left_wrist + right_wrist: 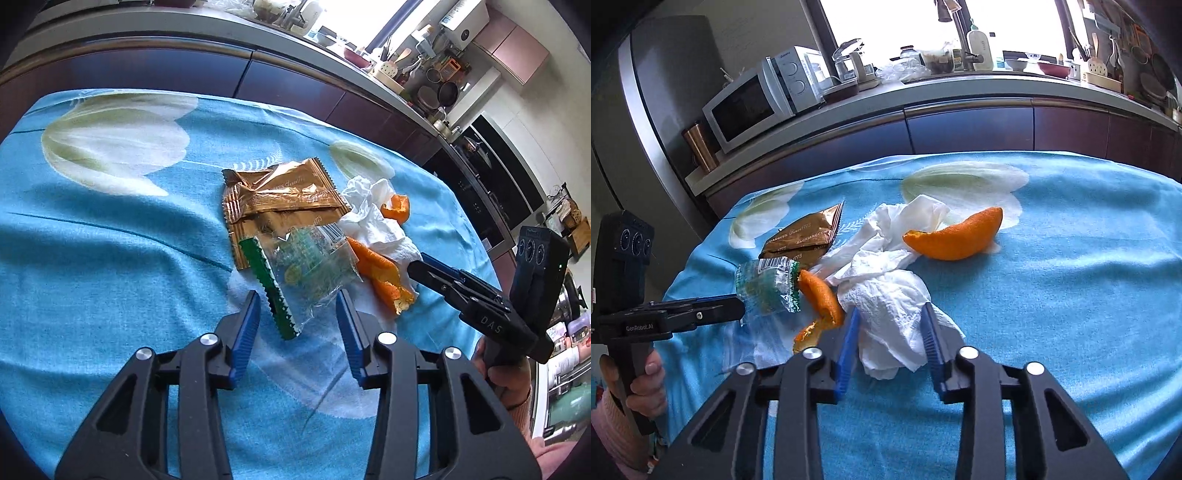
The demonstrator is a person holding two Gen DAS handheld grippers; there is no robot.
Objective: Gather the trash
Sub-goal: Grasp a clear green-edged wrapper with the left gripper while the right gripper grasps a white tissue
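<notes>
The trash lies in one loose heap on a counter (92, 258) draped in a blue woven cloth printed with large white tulips. Take the crumpled white tissue (886, 291) as the landmark: soft, embossed paper, bunched into folds, its long axis running from the near edge of the heap away toward the kitchen cabinets.

The right claw (891, 325) has its blue ribbed pads on either side of the tissue's near end, and the paper fills the gap between them; whether the pads truly pinch it or only flank it I cannot tell.

Left of the tissue sits a clear plastic wrapper (306, 273) with green print and a green saw-toothed seam; in the left wrist view its long axis runs diagonally, the seam end pointing toward the camera. The left claw (299, 306) stands open, its pads either side of the wrapper's near end without pressing on it.

Behind the clear wrapper, farther left of the tissue, lies a glossy brown-gold foil wrapper (280, 199), flat and creased, with crimped edges.

Between the clear wrapper and the tissue lies a narrow, curled strip of orange peel (822, 299), dimpled outside and pale inside, pointing toward the near edge. Beyond the tissue to the right, a larger boat-shaped orange peel (956, 236) rests with its hollow facing up and its long axis crosswise, touching the tissue's edge.
</notes>
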